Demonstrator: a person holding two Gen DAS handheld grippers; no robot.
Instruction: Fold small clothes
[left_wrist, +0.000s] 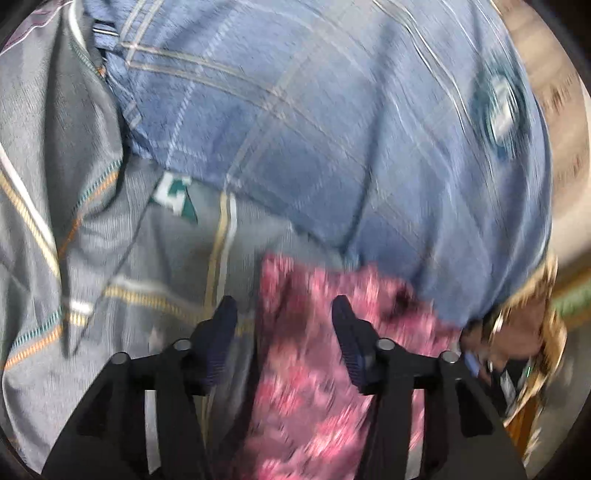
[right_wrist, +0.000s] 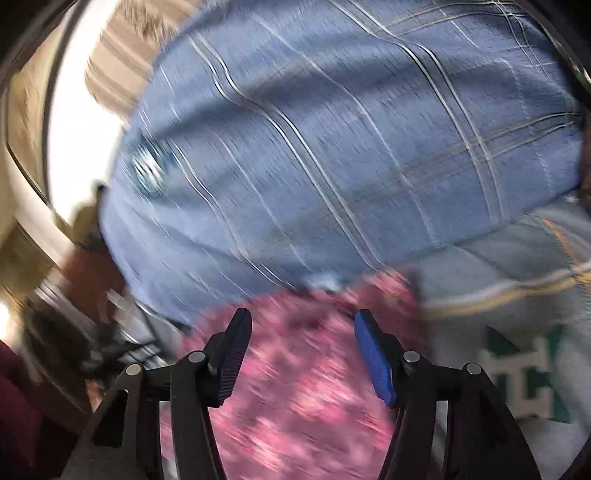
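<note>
A blue plaid garment (left_wrist: 332, 129) with a round badge (left_wrist: 502, 107) lies spread on top of a grey striped garment (left_wrist: 74, 221) that bears a green and white patch (left_wrist: 173, 195). A pink patterned cloth (left_wrist: 314, 369) lies nearest me, its far edge under the blue one. My left gripper (left_wrist: 284, 310) is open and empty just above the pink cloth. In the right wrist view the blue garment (right_wrist: 332, 147), the pink cloth (right_wrist: 303, 387) and the grey garment (right_wrist: 498, 277) show again. My right gripper (right_wrist: 303, 321) is open and empty over the pink cloth. Both views are motion-blurred.
A beige striped surface (left_wrist: 554, 92) shows at the right edge of the left view and the upper left of the right view (right_wrist: 125, 51). A person's hand with bangles (left_wrist: 517, 332) shows at the right. Dark blurred objects (right_wrist: 74, 332) lie at the left.
</note>
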